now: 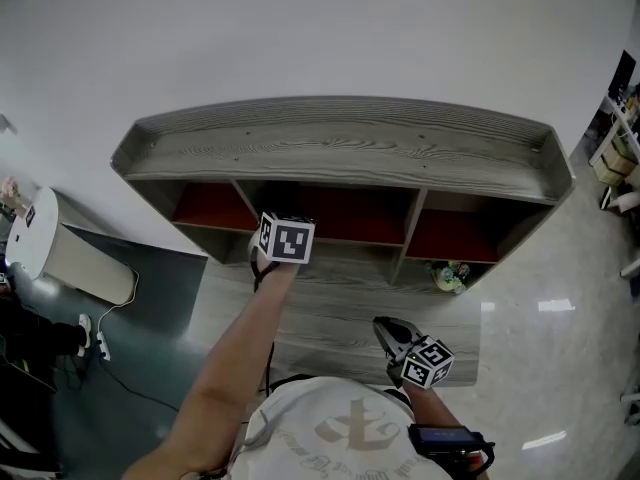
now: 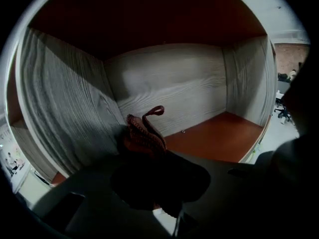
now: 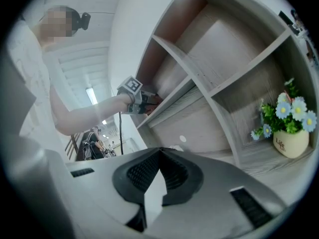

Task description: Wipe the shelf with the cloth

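Note:
A grey wood-grain shelf unit (image 1: 340,148) with red-brown panels stands against the white wall. My left gripper (image 1: 283,238) reaches into an upper compartment, close to its left wall (image 2: 65,113). It is shut on a reddish-brown knitted cloth (image 2: 144,133), which bunches out of the dark jaws with a loop sticking up, near the back corner. The right gripper view shows that left gripper (image 3: 137,101) at the edge of the upper shelf board. My right gripper (image 1: 398,336) hangs low in front of the unit, shut with nothing between its black pads (image 3: 172,171).
A pot of blue and white flowers (image 3: 291,128) stands in the lower right compartment (image 1: 450,276). On the left are a white appliance (image 1: 60,248), its cable and a power strip (image 1: 95,336) on a dark mat. A white rack (image 1: 620,158) stands at the far right.

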Motion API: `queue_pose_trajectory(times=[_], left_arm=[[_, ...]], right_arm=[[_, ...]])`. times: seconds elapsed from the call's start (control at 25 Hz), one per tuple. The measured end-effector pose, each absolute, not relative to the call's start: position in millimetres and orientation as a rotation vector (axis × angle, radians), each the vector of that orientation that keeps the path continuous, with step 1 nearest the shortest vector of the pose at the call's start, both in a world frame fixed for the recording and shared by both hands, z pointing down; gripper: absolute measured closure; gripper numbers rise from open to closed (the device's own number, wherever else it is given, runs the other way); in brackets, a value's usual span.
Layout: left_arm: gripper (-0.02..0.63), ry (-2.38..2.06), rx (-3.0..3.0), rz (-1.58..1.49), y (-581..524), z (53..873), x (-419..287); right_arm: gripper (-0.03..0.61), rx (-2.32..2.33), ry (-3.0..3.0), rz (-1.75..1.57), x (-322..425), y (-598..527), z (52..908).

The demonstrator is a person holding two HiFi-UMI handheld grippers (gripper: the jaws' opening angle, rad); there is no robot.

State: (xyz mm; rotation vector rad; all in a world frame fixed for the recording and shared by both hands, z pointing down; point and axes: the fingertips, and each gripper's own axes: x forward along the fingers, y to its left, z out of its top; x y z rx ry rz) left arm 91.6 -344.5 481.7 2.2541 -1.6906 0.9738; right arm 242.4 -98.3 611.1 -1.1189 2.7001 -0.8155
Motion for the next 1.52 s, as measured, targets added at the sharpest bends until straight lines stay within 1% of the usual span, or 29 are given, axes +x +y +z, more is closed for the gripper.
queue_pose_trajectory(times=[0.12, 0.4, 0.72, 1.52], left_arm=[[0.545, -1.694, 2.199, 1.011, -350.8, 491.8, 94.0], [0.546, -1.626, 2.132, 0.895, -358.9, 497.7, 94.8], [0.551, -1.541, 2.171, 0.872, -351.7, 493.5, 105.8], [0.549, -1.103, 2.428, 0.928, -319.1, 496.0, 241.8]], right_arm=[[0.574, -1.1, 2.686, -0.826, 251.8, -97.9, 611.6], [0.574, -1.089, 2.664, -0.845, 267.9, -93.7, 612.7], [0.574, -1.101, 2.664, -0.868, 275.1, -89.7, 619.9], [0.574, -1.175, 2.641, -0.879, 287.9, -67.8, 631.8]])
